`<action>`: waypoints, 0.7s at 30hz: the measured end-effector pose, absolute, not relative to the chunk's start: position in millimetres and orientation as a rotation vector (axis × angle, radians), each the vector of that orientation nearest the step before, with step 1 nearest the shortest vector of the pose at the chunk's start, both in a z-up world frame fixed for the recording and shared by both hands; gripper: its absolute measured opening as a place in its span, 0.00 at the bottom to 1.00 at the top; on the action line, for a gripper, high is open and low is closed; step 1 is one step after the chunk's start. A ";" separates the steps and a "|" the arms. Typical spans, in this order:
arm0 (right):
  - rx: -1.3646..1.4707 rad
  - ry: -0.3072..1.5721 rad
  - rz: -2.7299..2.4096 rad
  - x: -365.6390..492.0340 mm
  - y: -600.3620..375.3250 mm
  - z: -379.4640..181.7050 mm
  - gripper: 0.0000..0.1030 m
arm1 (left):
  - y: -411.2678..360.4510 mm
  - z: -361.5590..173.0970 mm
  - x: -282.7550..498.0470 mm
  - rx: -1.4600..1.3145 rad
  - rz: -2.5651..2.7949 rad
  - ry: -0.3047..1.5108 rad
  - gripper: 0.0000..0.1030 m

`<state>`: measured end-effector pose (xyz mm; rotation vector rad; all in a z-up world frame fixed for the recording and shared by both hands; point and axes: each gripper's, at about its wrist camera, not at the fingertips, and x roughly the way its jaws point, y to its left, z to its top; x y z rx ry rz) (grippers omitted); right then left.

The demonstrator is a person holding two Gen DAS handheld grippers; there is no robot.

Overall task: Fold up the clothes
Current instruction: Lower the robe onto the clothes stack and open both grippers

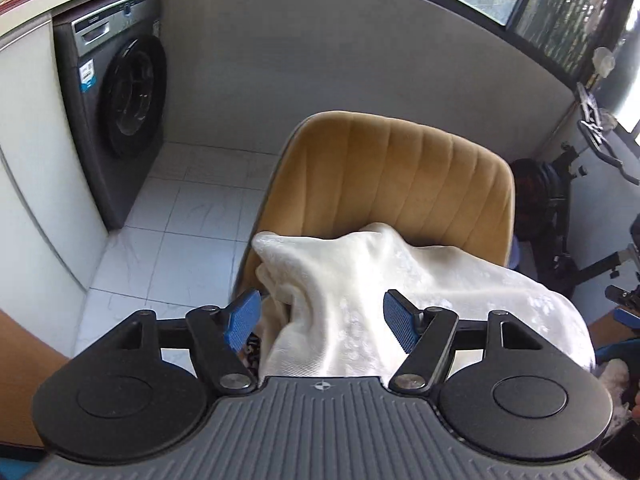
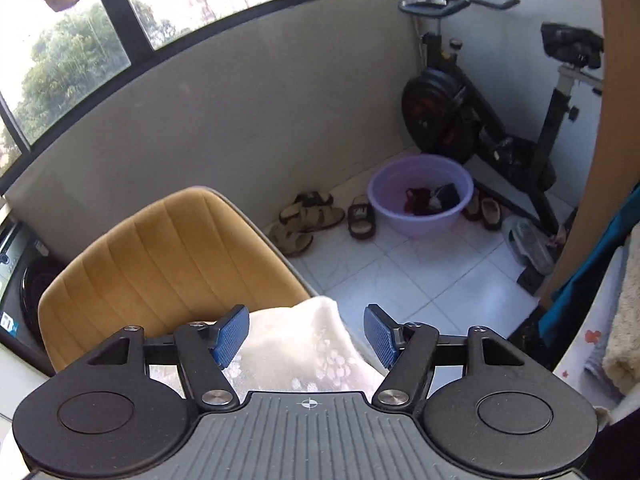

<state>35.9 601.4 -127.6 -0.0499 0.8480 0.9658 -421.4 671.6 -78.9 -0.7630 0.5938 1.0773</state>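
White-tiled balcony floor (image 2: 404, 276), grey low wall under windows. Washing machine (image 1: 120, 100) in the left corner; exercise bike (image 2: 496, 120) and lilac basin (image 2: 420, 200) with dark items at the right, sandals (image 2: 312, 216) beside the basin. Mustard chair (image 1: 400, 176) in the middle. Cream garment (image 1: 360, 300) lies bunched on the chair seat, spilling over its front edge. Left gripper (image 1: 322, 326) — jaws apart, cloth between the blue pads, not pinched. Right gripper (image 2: 306, 338) — jaws apart, above the garment's right-hand end.
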 end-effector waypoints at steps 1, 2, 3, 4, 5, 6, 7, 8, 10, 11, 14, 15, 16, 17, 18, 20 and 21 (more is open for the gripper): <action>-0.050 0.819 0.979 33.6 593.7 -121.0 0.60 | 671.7 -79.5 -413.2 -0.753 1.054 0.598 0.67; -0.052 0.807 1.001 28.3 591.3 -118.5 0.60 | 671.9 -80.1 -405.0 -0.743 1.031 0.603 0.68; -0.067 0.809 1.027 23.0 594.6 -119.6 0.62 | 672.0 -80.7 -396.8 -0.732 1.007 0.607 0.68; -0.100 0.817 1.047 17.6 602.3 -123.5 0.62 | 671.4 -84.2 -391.3 -0.726 0.993 0.619 0.68; -0.133 0.824 1.067 12.2 610.0 -127.5 0.62 | 669.7 -92.0 -390.1 -0.725 0.994 0.640 0.68; -0.166 0.832 1.087 6.8 617.7 -131.5 0.63 | 668.0 -99.9 -388.9 -0.724 0.995 0.662 0.68; -0.202 0.843 1.101 1.7 625.7 -138.0 0.63 | 666.2 -107.8 -387.7 -0.723 0.996 0.683 0.68; -0.247 0.869 1.099 -2.2 633.5 -150.5 0.63 | 664.5 -115.6 -386.4 -0.722 0.996 0.705 0.68; -0.360 0.964 1.073 -9.9 642.7 -182.4 0.60 | 661.0 -131.3 -384.0 -0.720 0.997 0.748 0.68; -0.397 0.978 1.070 -14.0 642.2 -195.2 0.61 | 659.2 -139.2 -382.8 -0.719 0.998 0.770 0.68; -0.419 0.979 1.075 -22.3 638.8 -204.7 0.63 | 656.3 -158.8 -380.7 -0.725 0.998 0.821 0.70; -0.418 0.985 1.073 -22.9 639.0 -204.4 0.63 | 660.2 -156.4 -383.5 -0.750 0.996 0.809 0.70; -0.416 0.996 1.065 -21.9 641.5 -201.2 0.63 | 664.2 -154.0 -386.4 -0.775 0.995 0.796 0.70; -0.418 0.999 1.058 -21.9 644.7 -196.9 0.63 | 668.2 -151.6 -389.3 -0.800 0.993 0.783 0.70; -0.418 0.996 1.052 -22.6 647.7 -191.7 0.63 | 672.2 -149.2 -392.1 -0.825 0.992 0.770 0.70; -0.405 0.963 1.054 -26.1 653.4 -177.3 0.62 | 681.8 -140.0 -396.8 -0.862 0.992 0.734 0.70; -0.386 0.939 1.076 -27.6 656.5 -168.6 0.62 | 686.3 -133.6 -397.7 -0.868 0.995 0.715 0.70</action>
